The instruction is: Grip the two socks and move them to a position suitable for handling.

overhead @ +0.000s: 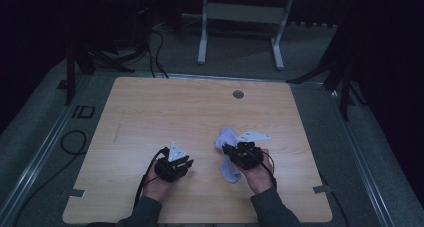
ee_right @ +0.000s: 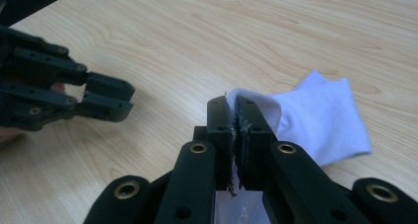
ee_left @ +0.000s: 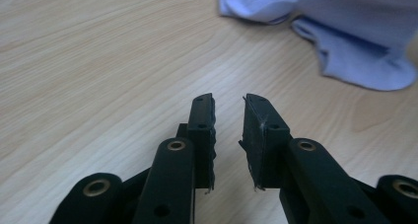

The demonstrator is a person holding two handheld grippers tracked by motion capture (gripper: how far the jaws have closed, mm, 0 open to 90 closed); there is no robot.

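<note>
A pale lavender sock lies crumpled on the wooden table at the front right. My right gripper is shut on a fold of the sock, with cloth pinched between its pads and part of the sock lifted off the table. In the high view the right gripper sits over the sock and points left. My left gripper stands open with a narrow gap and nothing between its jaws, low over bare wood. The sock lies beyond it to the right. The left gripper is a short way left of the sock.
A round grommet sits near the table's far edge. A grey table frame stands on the floor behind. Cables lie on the floor at the left. Dark stands flank both sides of the table.
</note>
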